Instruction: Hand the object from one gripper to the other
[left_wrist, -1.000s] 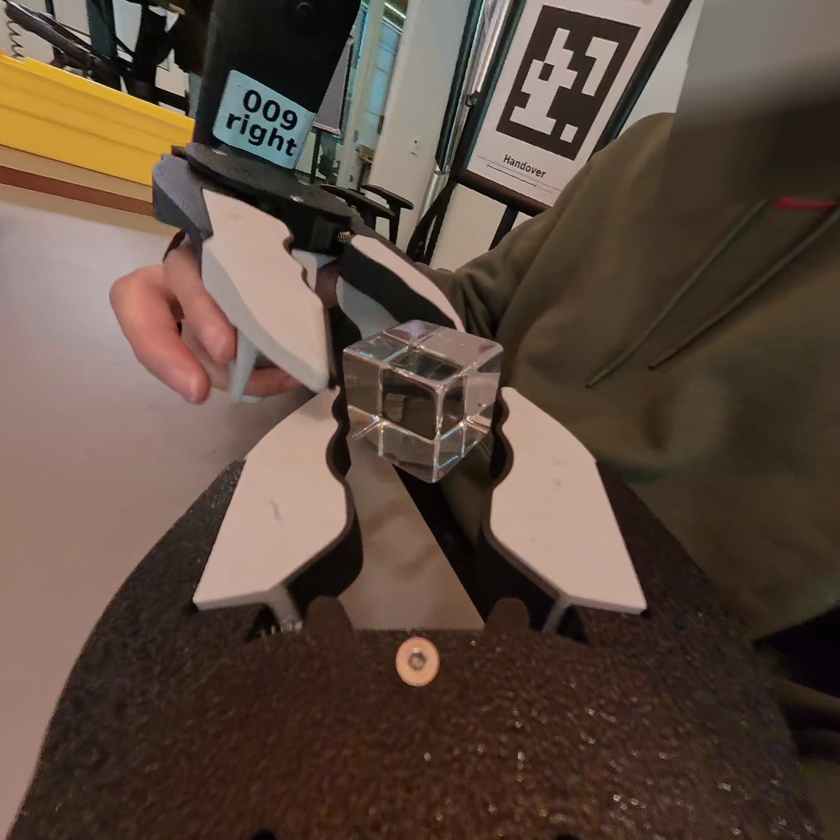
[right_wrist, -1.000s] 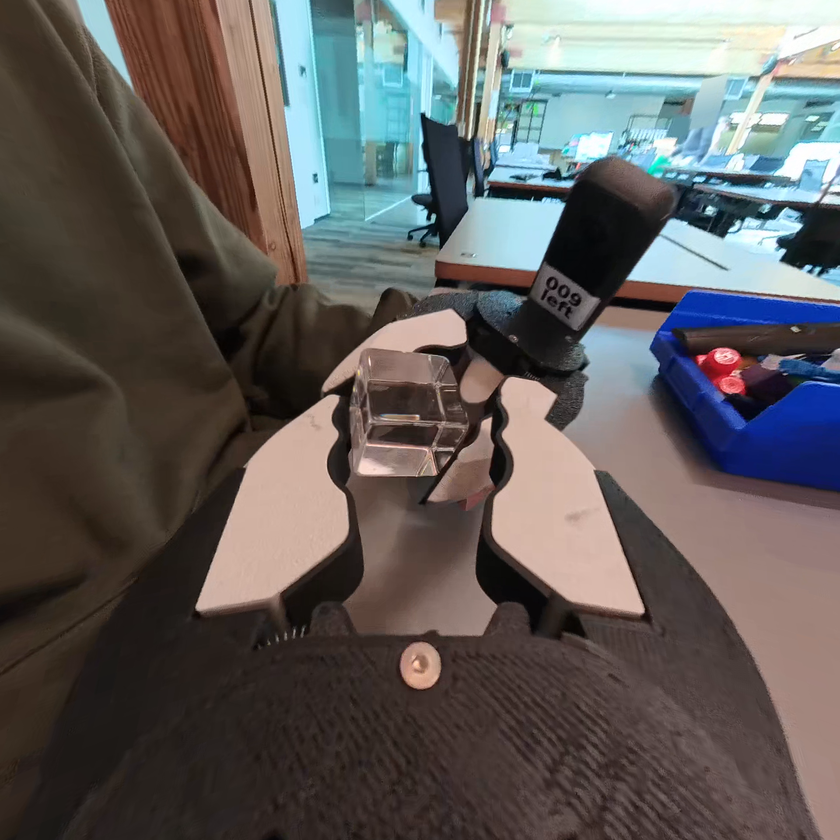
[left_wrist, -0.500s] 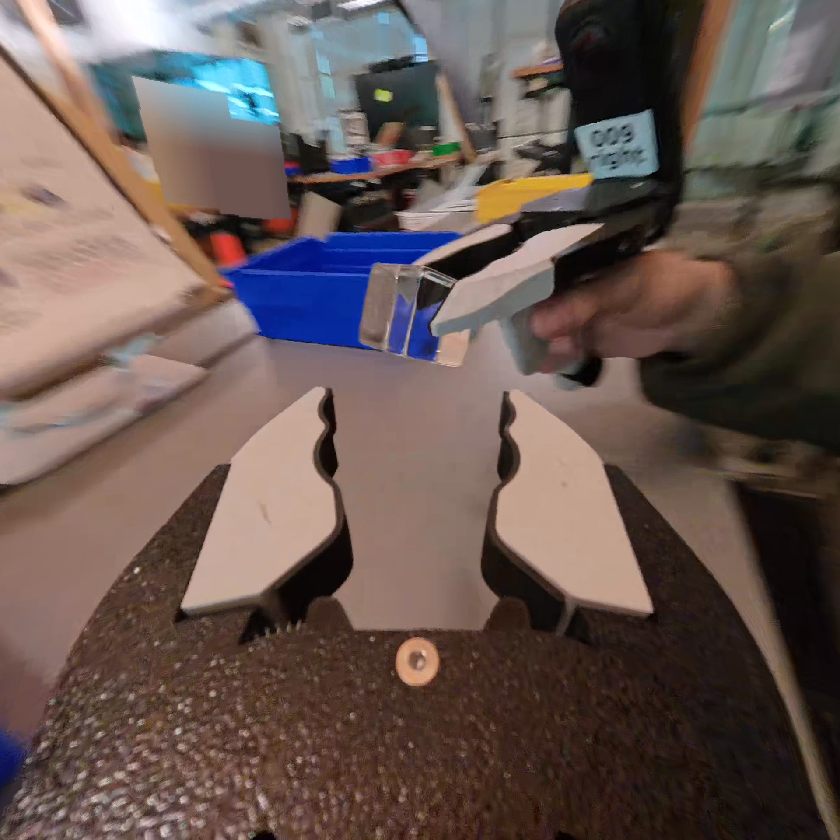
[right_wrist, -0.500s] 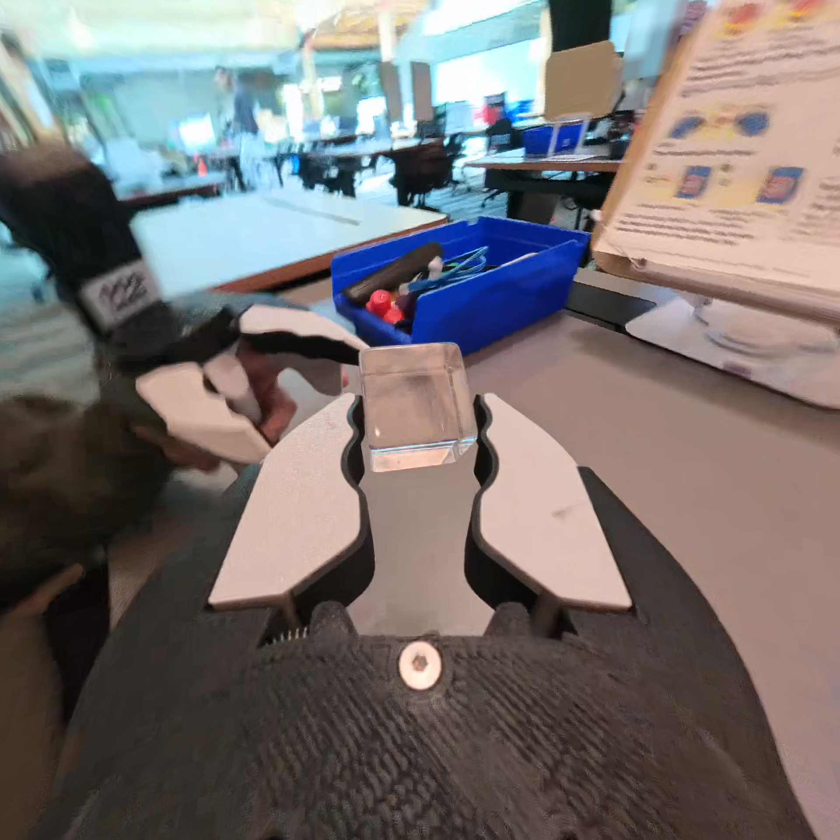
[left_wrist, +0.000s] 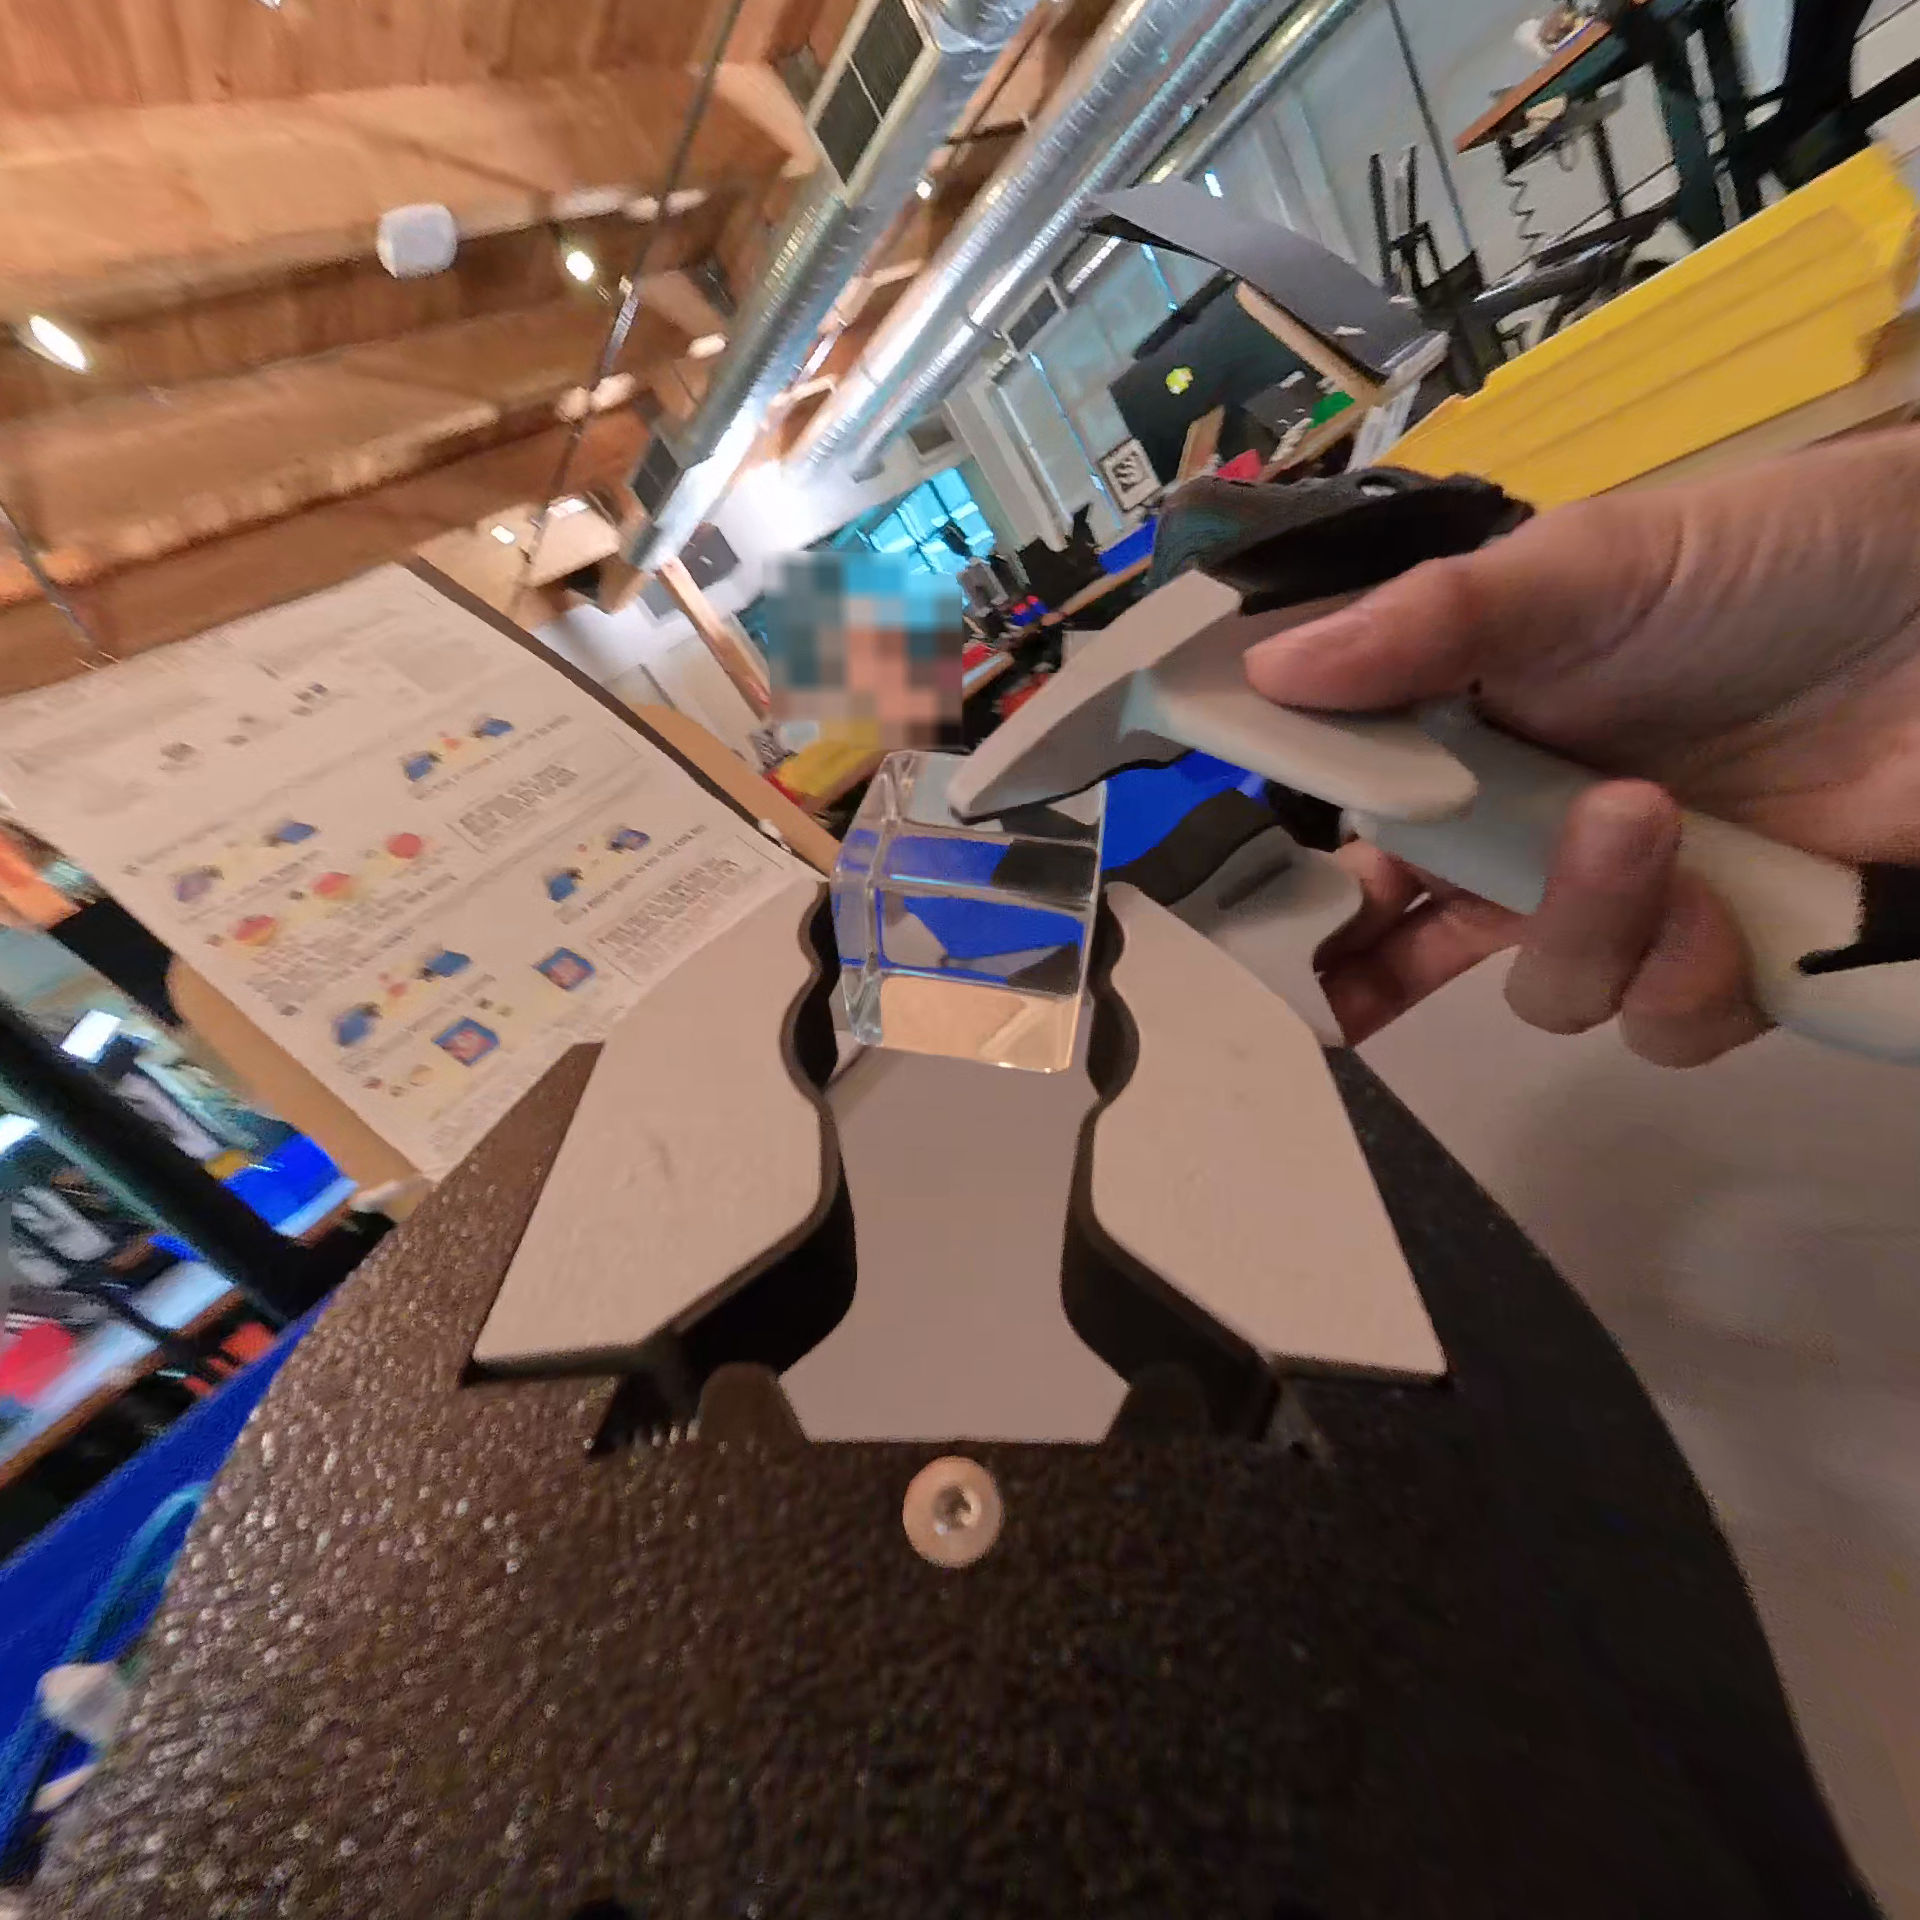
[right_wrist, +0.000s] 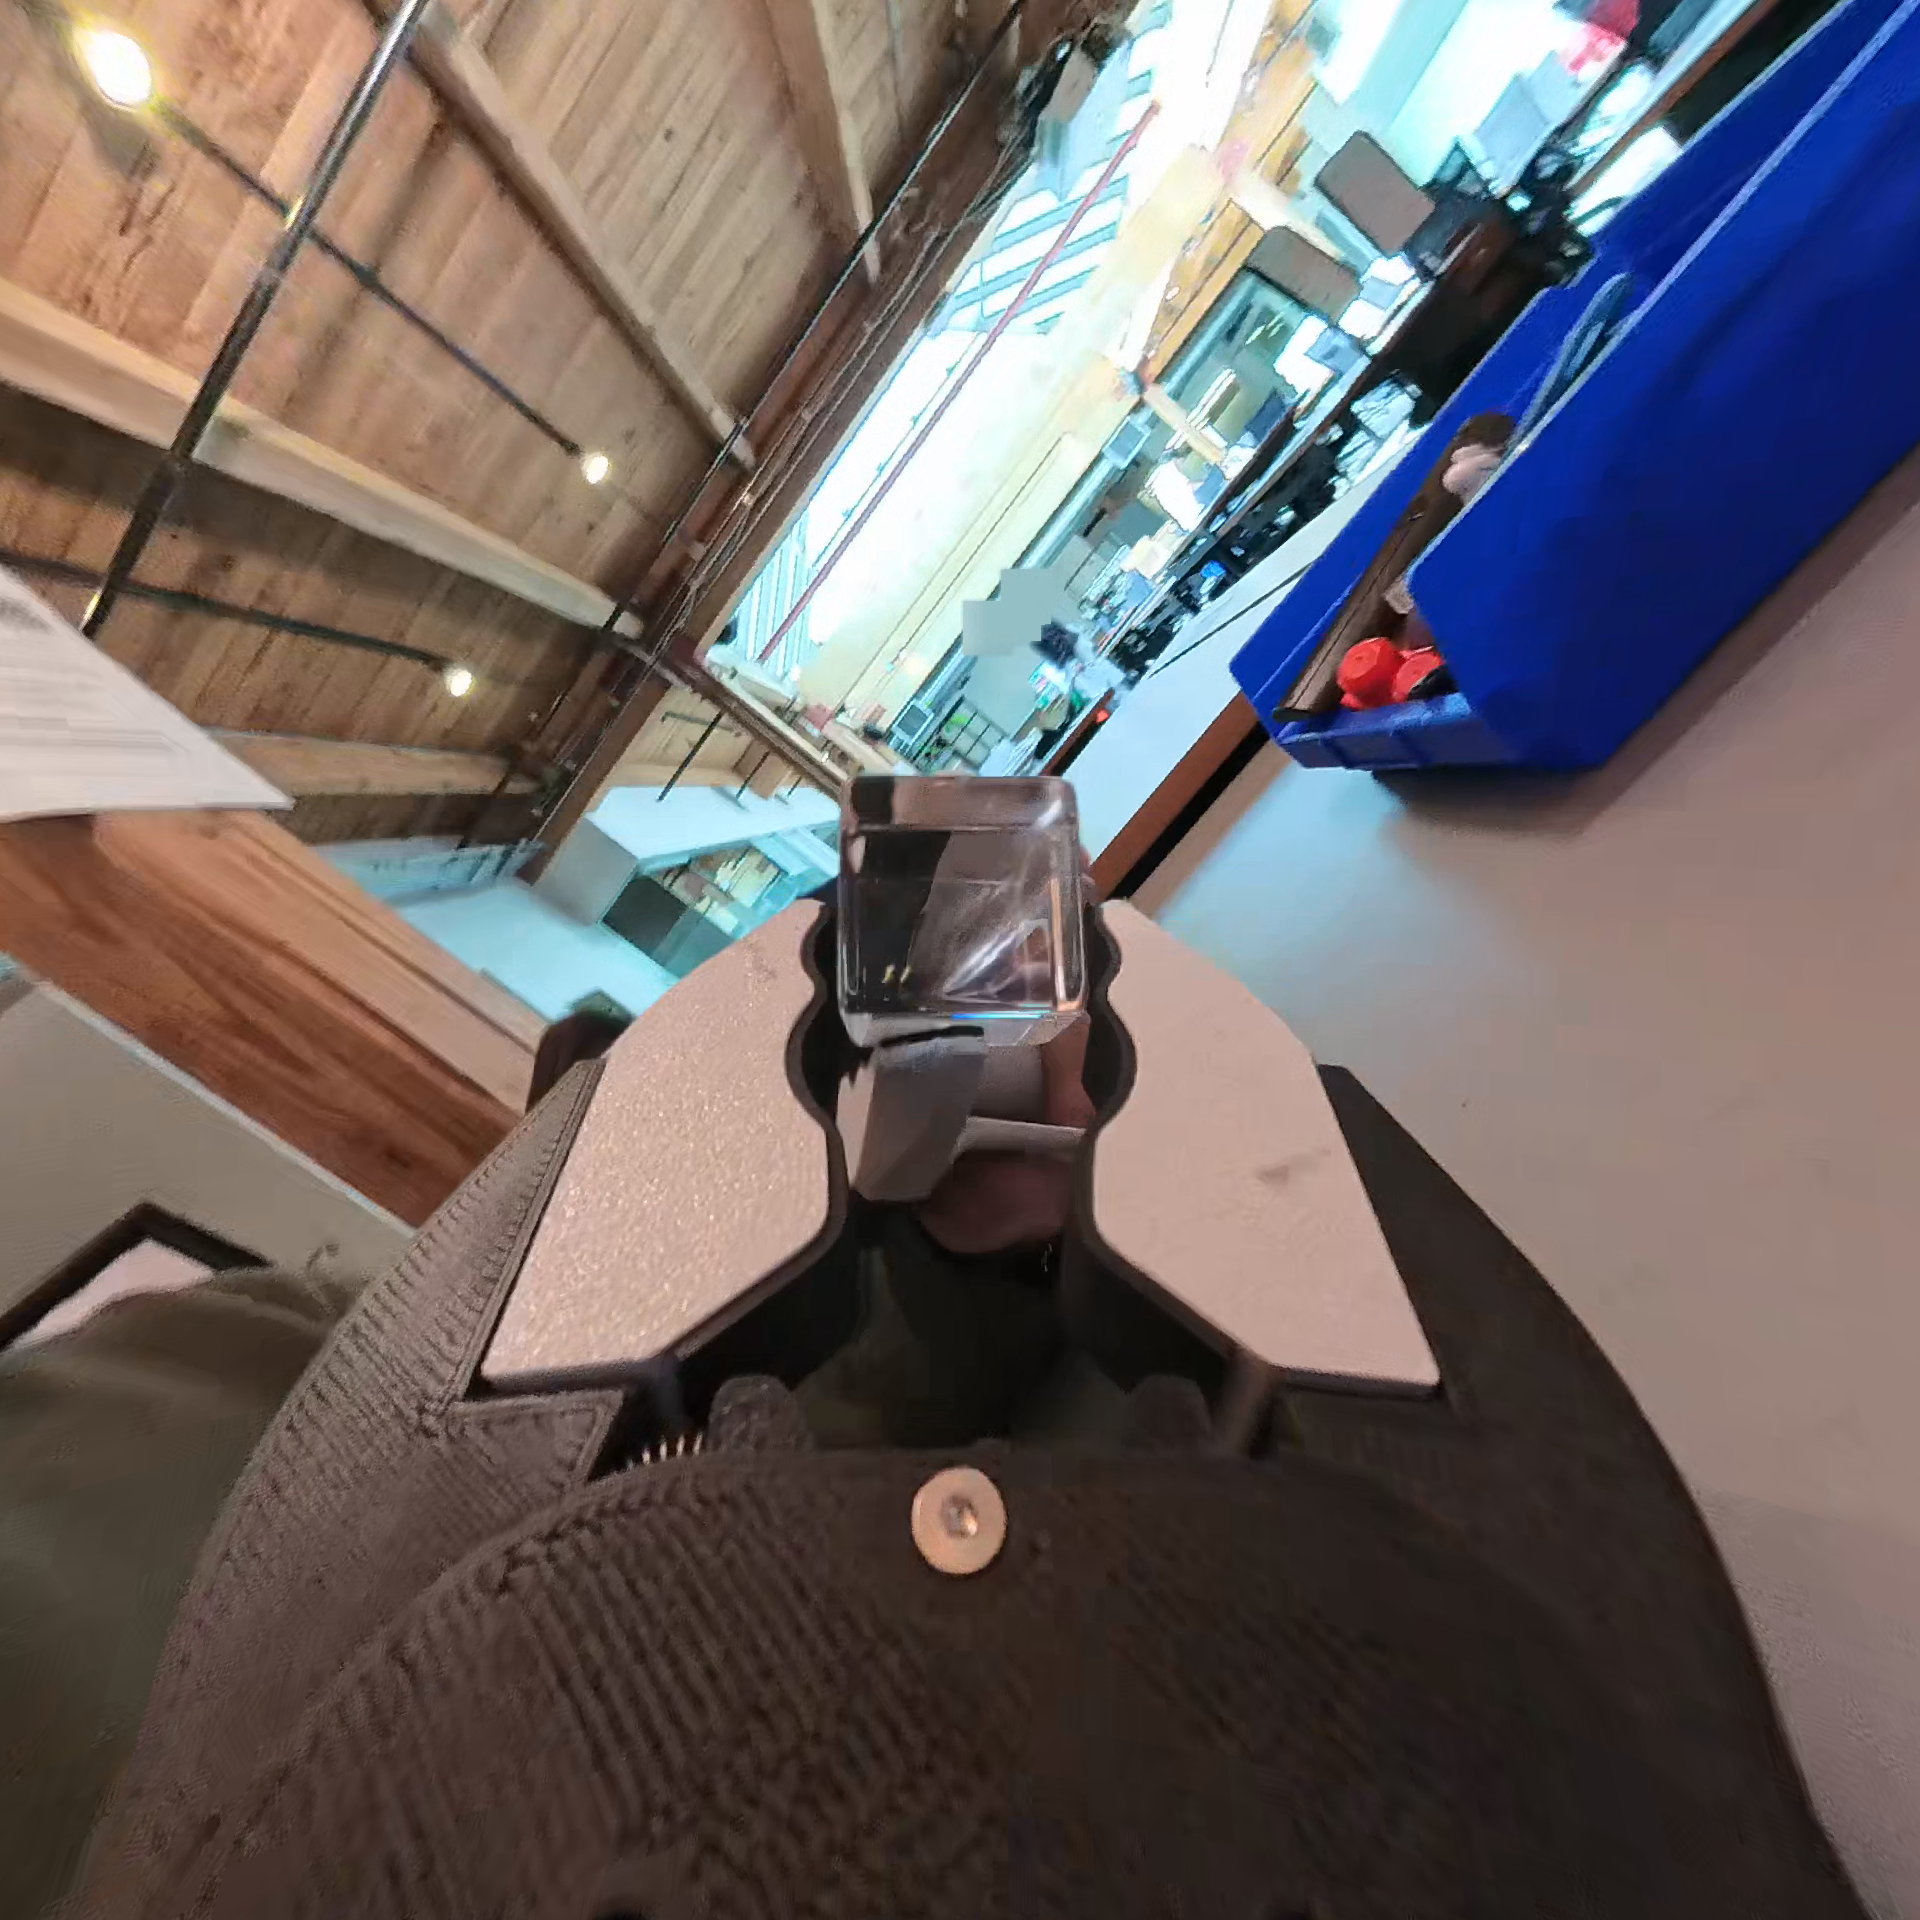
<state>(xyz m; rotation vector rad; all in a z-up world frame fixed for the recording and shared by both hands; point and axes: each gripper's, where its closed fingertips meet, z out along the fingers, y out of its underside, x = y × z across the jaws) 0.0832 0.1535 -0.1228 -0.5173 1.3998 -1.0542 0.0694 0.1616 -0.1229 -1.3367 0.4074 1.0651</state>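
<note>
A clear cube (left_wrist: 966, 935) sits between the fingertips of my left gripper (left_wrist: 964, 940), whose jaws press on its two sides. In the left wrist view my right gripper comes in from the right, held by a hand (left_wrist: 1662, 675). One of its fingers (left_wrist: 1091, 727) lies on top of the cube and the other sits below it. In the right wrist view the cube (right_wrist: 961, 914) is clamped between the tips of my right gripper (right_wrist: 958, 935). A finger (right_wrist: 914, 1112) of the left gripper shows just under the cube. The cube is in the air above the grey table (right_wrist: 1558, 1039).
A blue bin (right_wrist: 1662, 520) with red parts stands on the table at the right. An instruction sheet on a wooden board (left_wrist: 395, 862) stands to the left. Another blue bin edge (left_wrist: 104, 1558) shows at the lower left. Both views are tilted. Both grippers' tips are close together, under 4 cm apart.
Half a second ago my left gripper was open and apart from the cube, which the right gripper held. The left gripper has now moved onto the cube and narrowed on it. Both views have tilted.
</note>
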